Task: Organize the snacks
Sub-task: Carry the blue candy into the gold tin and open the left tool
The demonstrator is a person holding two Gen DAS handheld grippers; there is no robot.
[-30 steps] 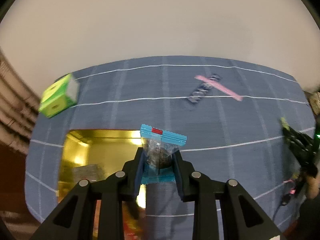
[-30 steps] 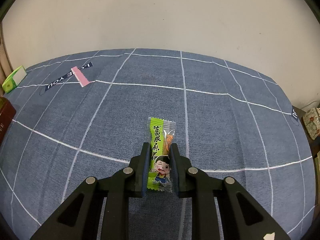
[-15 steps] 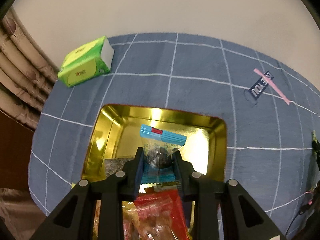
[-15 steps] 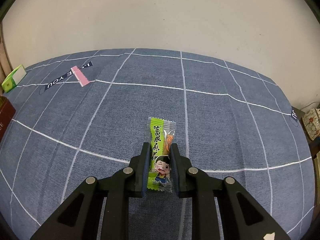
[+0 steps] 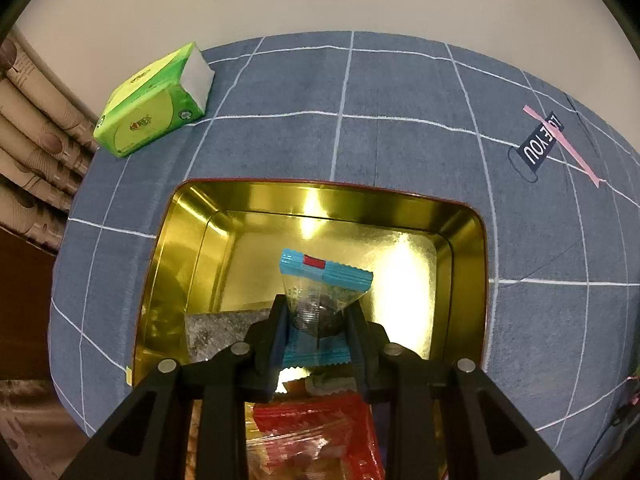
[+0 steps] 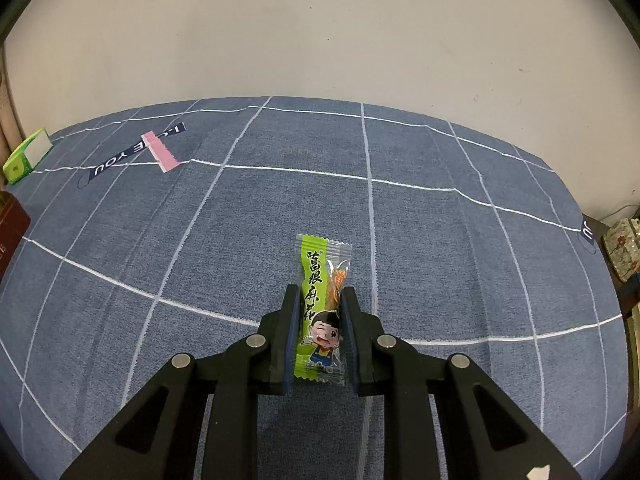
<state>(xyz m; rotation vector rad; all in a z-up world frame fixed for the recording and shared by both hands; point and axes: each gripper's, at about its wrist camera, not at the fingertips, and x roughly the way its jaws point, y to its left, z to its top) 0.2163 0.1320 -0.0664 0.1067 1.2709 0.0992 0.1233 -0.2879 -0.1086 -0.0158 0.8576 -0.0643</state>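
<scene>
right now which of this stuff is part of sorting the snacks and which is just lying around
Part of the job:
- blue-ended snack in the left claw
- green snack stick in the right claw
- gold tin
- red packet in the tin

Just lying about:
- green tissue pack
- pink strip
- blue checked cloth

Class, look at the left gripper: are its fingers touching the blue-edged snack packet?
Touching. The left wrist view shows the left gripper with a finger pressed against each side of the blue-edged snack packet, holding it above the gold tin.
</scene>
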